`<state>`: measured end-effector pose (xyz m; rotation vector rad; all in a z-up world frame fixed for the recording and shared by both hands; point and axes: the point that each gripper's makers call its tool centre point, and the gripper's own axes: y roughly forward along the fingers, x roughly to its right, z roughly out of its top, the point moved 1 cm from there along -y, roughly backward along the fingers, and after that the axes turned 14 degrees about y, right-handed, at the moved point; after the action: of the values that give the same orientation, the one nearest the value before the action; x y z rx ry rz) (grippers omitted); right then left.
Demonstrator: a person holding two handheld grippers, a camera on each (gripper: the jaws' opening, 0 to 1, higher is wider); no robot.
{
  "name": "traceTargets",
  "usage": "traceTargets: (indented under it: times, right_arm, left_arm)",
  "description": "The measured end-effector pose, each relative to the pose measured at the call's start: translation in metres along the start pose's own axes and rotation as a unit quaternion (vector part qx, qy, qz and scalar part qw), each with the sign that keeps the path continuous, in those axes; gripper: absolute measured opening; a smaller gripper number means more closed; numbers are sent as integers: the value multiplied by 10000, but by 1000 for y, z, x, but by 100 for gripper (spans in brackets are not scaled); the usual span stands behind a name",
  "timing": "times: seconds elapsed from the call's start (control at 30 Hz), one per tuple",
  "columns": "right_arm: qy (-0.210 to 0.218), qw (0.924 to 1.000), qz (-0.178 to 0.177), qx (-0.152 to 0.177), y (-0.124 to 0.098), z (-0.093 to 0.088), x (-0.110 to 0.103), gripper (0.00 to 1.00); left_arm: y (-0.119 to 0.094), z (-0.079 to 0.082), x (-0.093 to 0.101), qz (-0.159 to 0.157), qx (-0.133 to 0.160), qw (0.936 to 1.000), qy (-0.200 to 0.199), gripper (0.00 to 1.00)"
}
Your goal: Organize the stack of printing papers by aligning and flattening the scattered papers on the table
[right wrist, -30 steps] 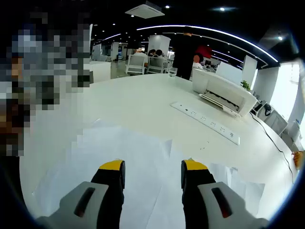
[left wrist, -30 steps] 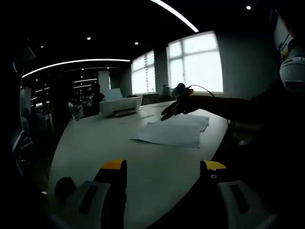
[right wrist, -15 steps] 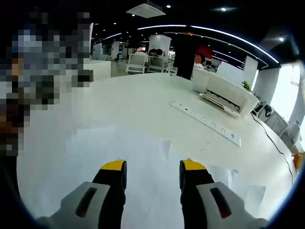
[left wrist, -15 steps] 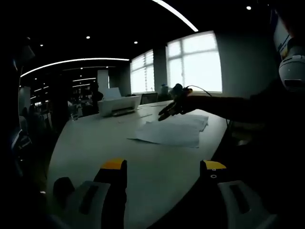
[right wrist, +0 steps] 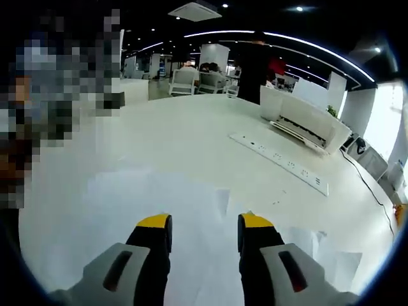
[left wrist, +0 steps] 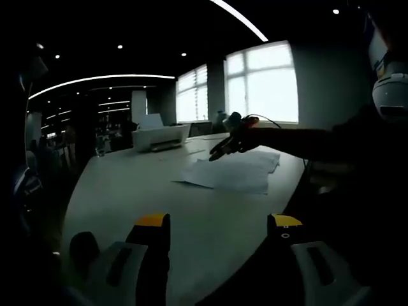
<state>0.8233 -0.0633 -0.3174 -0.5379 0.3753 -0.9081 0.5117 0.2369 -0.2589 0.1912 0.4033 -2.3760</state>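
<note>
Office room, dim, with bright windows (left wrist: 264, 83) beyond a long white surface (right wrist: 191, 140). Left tool (left wrist: 217, 226) hangs over the near edge of the surface, jaws spread wide, released, nothing between them. Scattered papers (left wrist: 233, 172) lie well ahead of it and to its right, loosely overlapped. Right tool (right wrist: 203, 224) sits directly above the papers (right wrist: 146, 204), jaws parted, gripping nothing. Power strip (right wrist: 280, 162) and printer (right wrist: 306, 121) stand farther ahead, to its right.
</note>
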Motion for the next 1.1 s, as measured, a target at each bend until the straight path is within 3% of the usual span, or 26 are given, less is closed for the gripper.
traceTargets:
  times: [0.17,0.43,1.1]
  right_arm:
    - [30,10000,-11,-25,12,4,10,35]
    - [121,9999,-32,-24,17,-2,10,33]
    - [473,9986,11,240,31,1,20,29]
  left_arm:
    - [1,-3,-1,-4,-45,10000,-15,65]
    - [4,-7,-3,-5,-82,9999,-73,64]
    - [11,-16,-3,-32,-183,9997,-183,64]
